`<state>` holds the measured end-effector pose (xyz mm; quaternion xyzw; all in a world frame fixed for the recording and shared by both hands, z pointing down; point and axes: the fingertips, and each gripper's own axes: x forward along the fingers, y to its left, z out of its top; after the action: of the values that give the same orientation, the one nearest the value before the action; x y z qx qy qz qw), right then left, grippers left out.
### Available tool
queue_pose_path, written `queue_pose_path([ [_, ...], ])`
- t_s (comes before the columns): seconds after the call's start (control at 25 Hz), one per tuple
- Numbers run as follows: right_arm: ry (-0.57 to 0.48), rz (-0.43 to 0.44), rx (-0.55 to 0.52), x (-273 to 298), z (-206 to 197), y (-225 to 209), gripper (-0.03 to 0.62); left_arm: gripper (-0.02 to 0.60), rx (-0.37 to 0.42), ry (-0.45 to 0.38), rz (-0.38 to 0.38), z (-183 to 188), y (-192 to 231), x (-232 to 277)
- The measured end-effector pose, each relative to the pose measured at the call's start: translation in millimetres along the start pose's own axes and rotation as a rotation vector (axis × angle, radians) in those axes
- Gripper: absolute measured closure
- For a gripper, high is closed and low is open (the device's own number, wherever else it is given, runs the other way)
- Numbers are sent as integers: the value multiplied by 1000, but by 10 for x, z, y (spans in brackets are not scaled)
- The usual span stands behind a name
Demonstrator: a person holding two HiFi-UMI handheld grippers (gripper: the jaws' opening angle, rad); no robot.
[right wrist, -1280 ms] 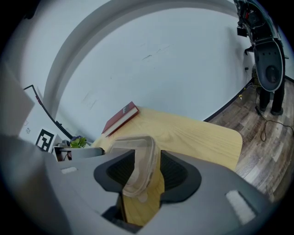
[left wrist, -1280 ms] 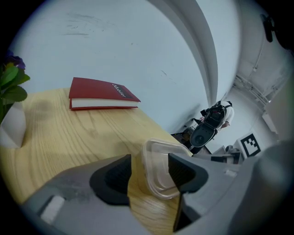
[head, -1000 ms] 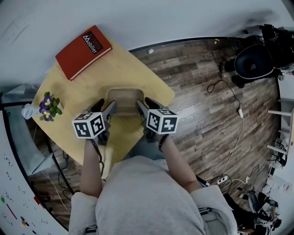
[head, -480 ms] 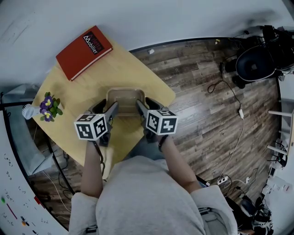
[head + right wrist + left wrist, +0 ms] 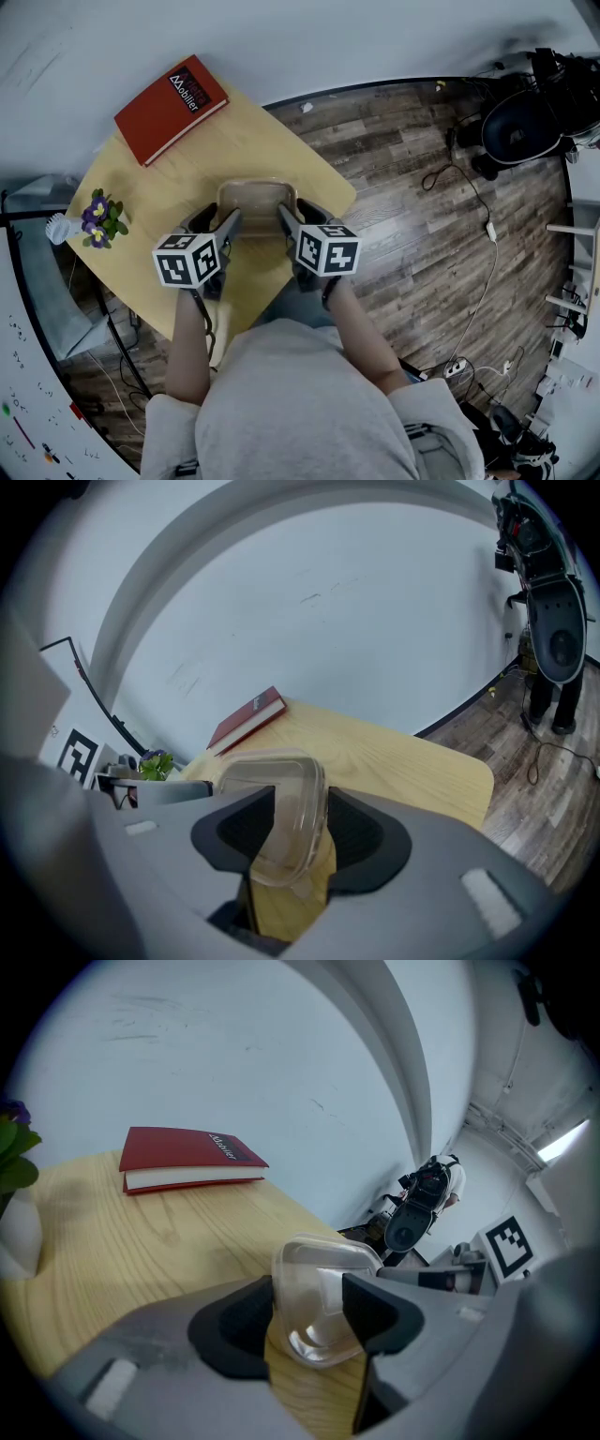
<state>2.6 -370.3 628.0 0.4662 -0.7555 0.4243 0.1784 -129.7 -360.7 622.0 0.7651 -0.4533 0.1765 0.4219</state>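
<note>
On the side of the wooden surface (image 5: 281,141) farthest from the red book (image 5: 171,108), a clear plastic container (image 5: 255,197) sits between two hand-held grippers, one at each short end. Set against a second ago, little has shifted from overhead: both grippers keep their places and the container is as far from the book as before. Seen along the left gripper (image 5: 307,1309), though, the container's end now stands higher and more tipped between the jaws, showing more of its rounded corner, and the book has slid a little to the left of that view. I'd judge this a small lift or tilt at that end, with the two-sided hold already settled rather than being adjusted. The left gripper's jaws are drawn in narrow, pinching the container's end wall between the dark pads. The right gripper (image 5: 300,834) does the same at the opposite end, its jaws closed onto the rim and wall. A small pot of purple flowers (image 5: 97,216) stands well to the side, nearer than the book.
</note>
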Motion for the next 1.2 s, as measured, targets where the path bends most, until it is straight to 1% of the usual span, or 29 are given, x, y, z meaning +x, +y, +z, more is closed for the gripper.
queue_pose_path([
  [0.48, 13, -2, 6, -10, -81, -57, 410, 337, -9, 10, 3, -65, 6, 14],
  [0.72, 2, 0, -7, -27, -31, -28, 410, 337, 9, 4, 7, -22, -40, -6],
  [1.04, -37, -5, -41, -99, 72, 42, 410, 345, 27, -24, 5, 49, -97, -89],
  [1.2, -65, -6, -72, -171, 133, 107, 410, 350, 50, -50, 5, 116, -147, -165],
])
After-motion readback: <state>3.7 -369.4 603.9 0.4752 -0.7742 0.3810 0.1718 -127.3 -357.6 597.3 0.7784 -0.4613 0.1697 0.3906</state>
